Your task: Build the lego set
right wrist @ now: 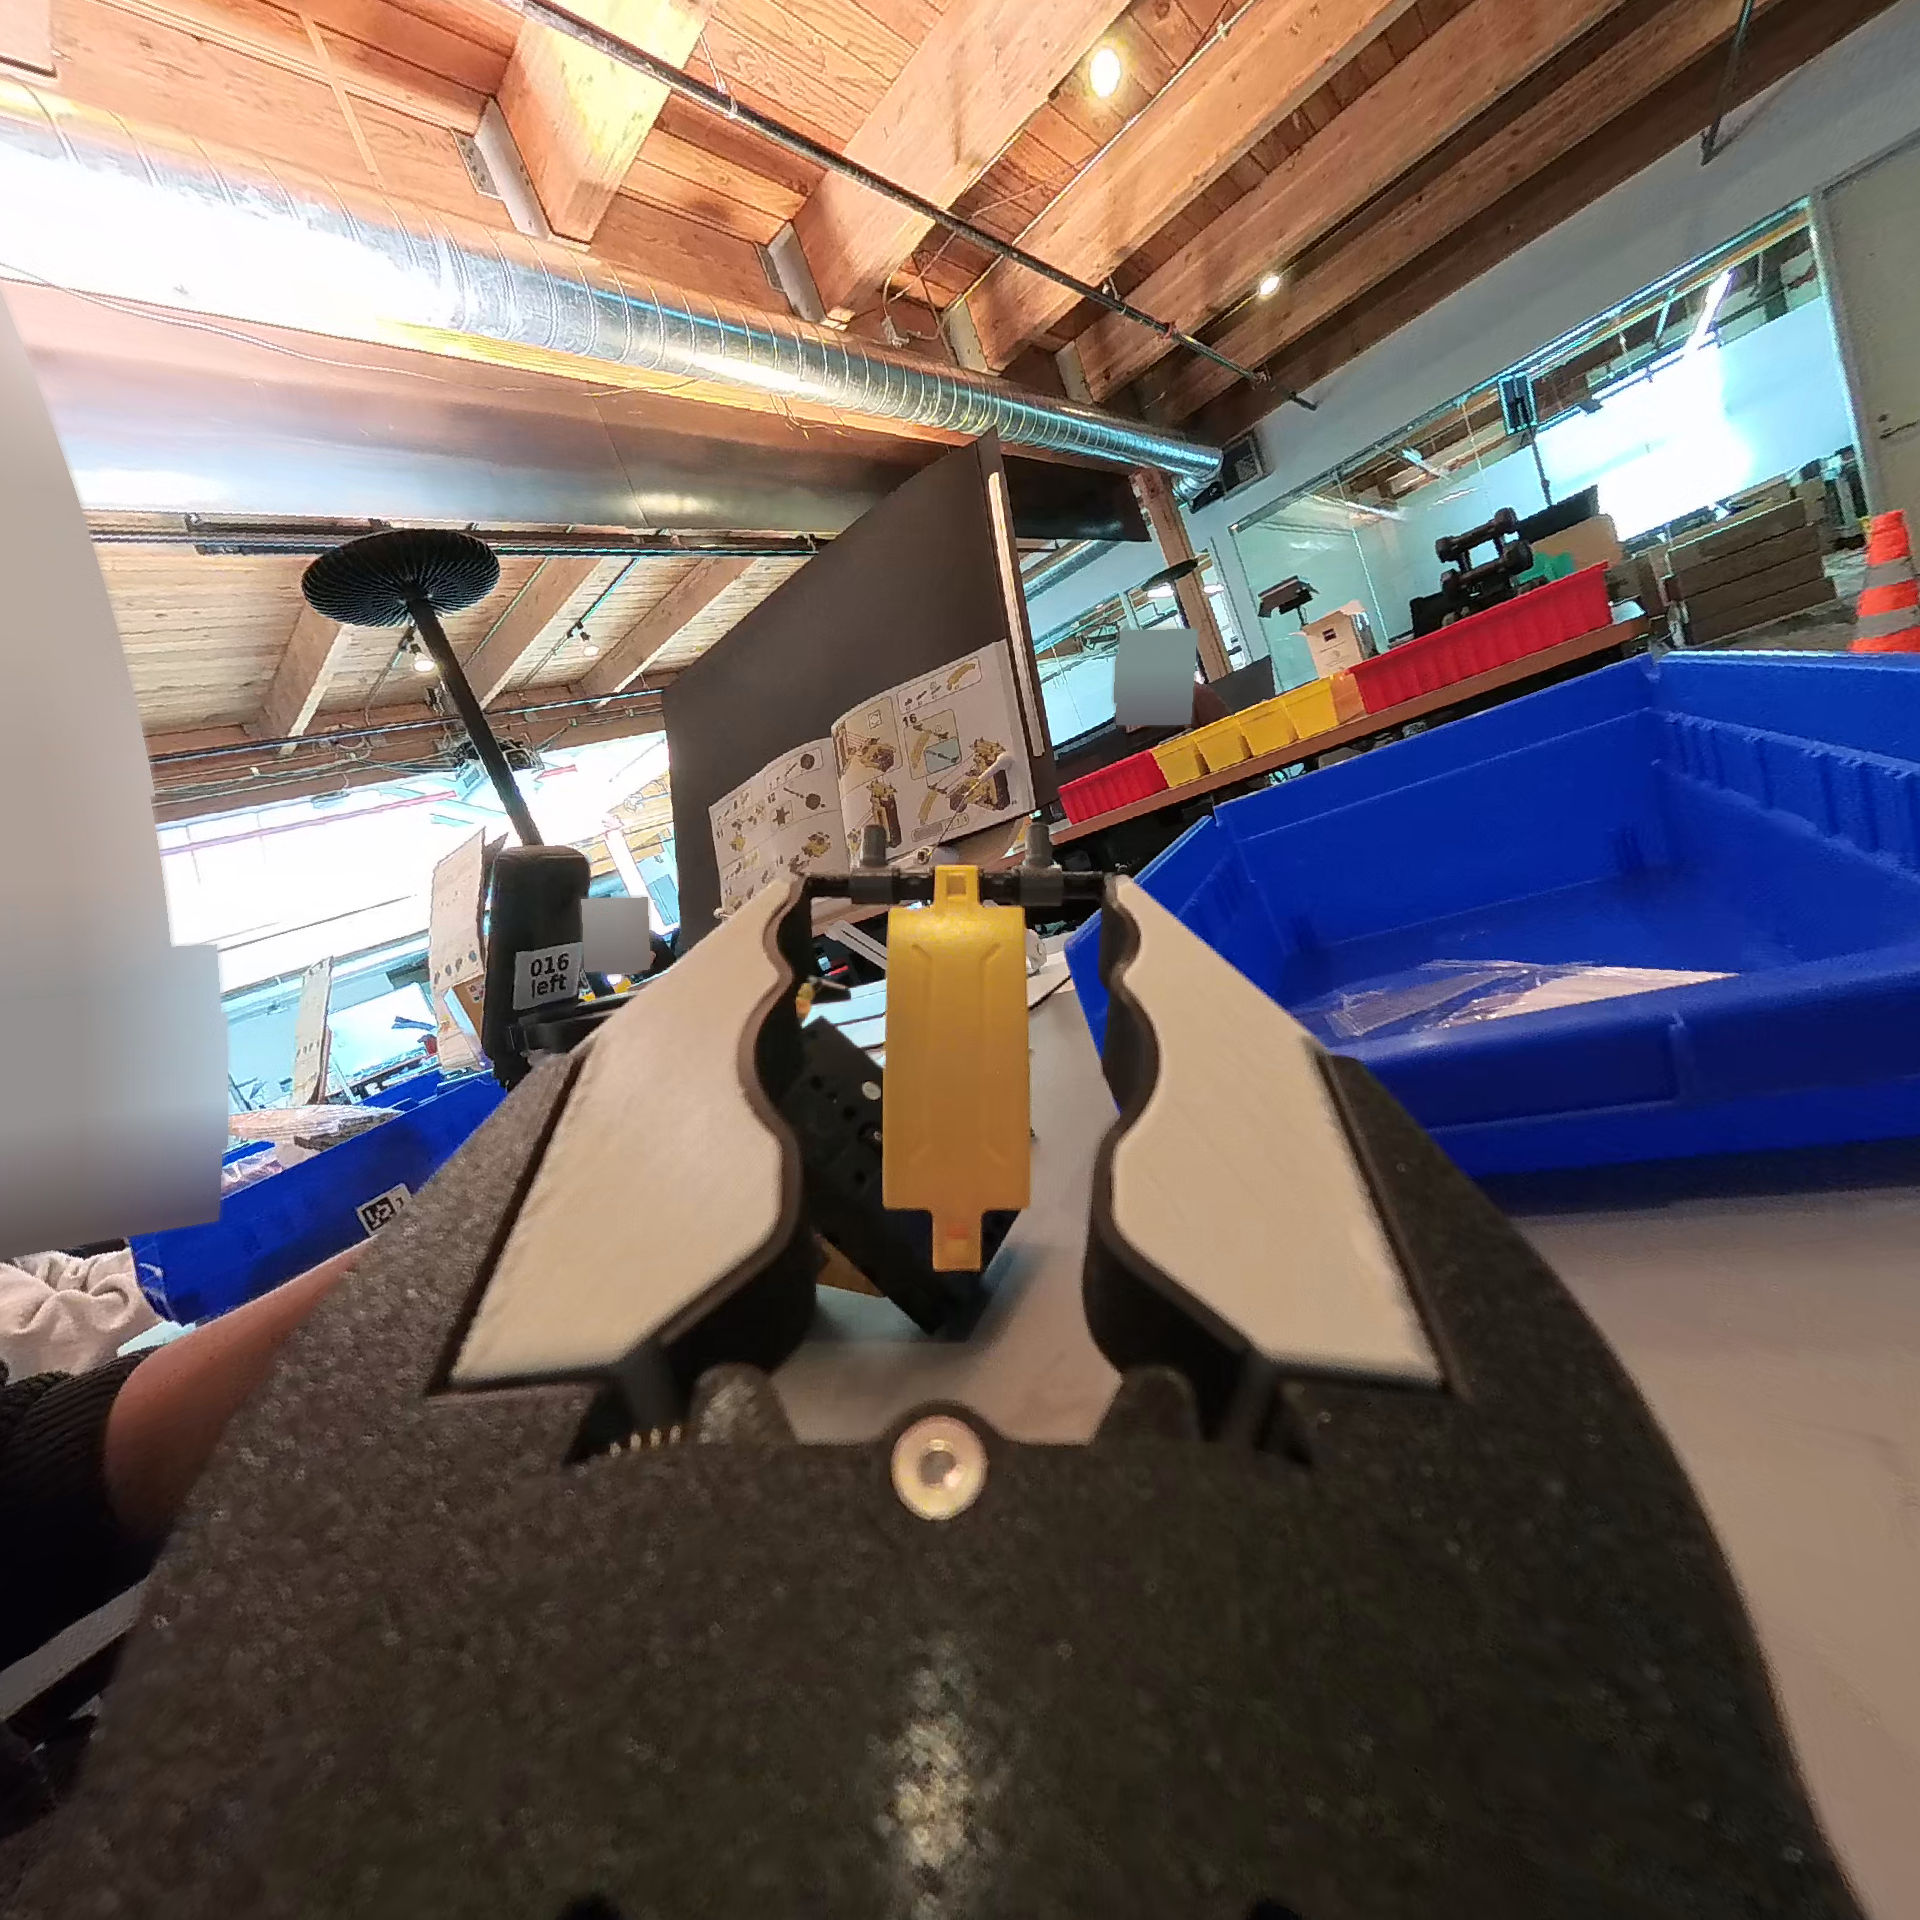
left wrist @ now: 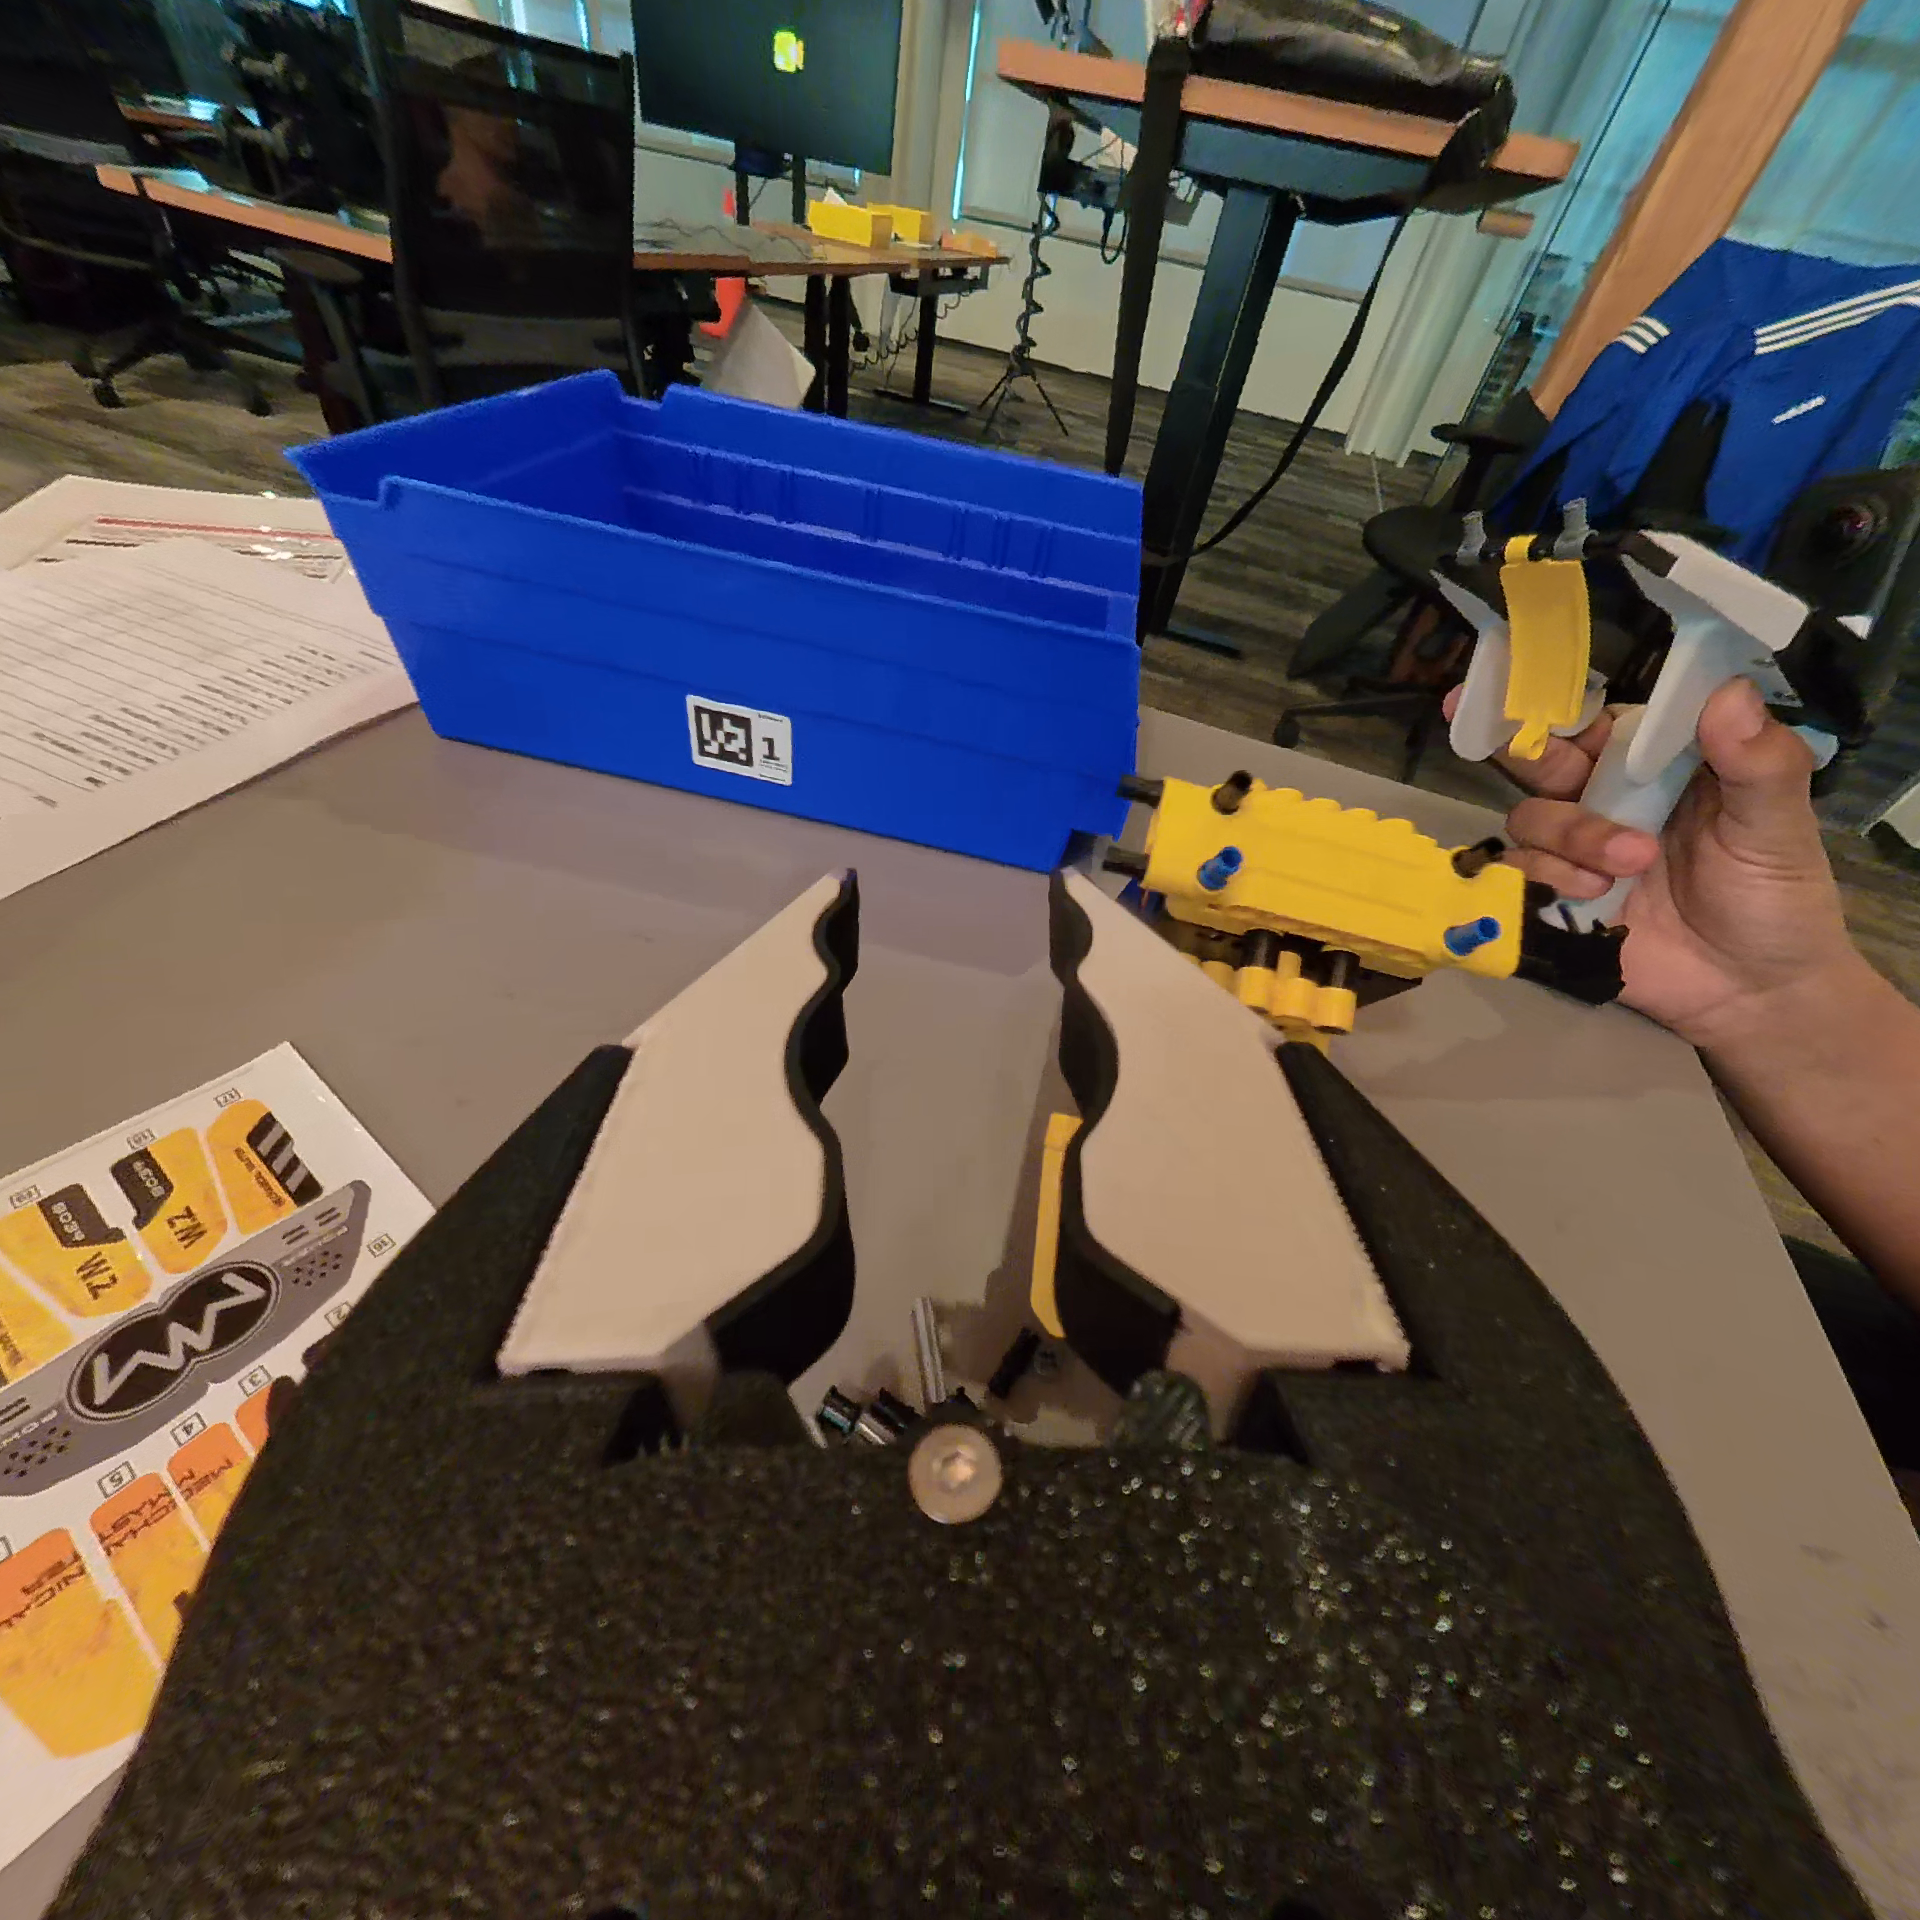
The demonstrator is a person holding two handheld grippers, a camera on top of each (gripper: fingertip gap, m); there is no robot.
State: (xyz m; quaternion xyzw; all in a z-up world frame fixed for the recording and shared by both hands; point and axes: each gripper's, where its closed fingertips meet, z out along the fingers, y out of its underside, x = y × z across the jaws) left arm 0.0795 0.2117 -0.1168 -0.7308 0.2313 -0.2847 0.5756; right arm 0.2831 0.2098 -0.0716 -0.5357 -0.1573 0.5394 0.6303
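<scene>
My left gripper is open and empty, low over the grey table. Small black and grey pins and a thin yellow piece lie under its fingers. A yellow brick assembly with black and blue pins stands just right of it. My right gripper, held in a hand, is shut on a black rod spanning its fingertips. A yellow curved panel hangs from the rod. It shows raised above the assembly in the left wrist view.
A blue bin with a square marker stands ahead; it holds a clear bag. A sticker sheet and printed papers lie at the left. An open instruction booklet leans on a dark panel. Desks and chairs stand behind. Tip to tip, the grippers are about 20 centimetres apart.
</scene>
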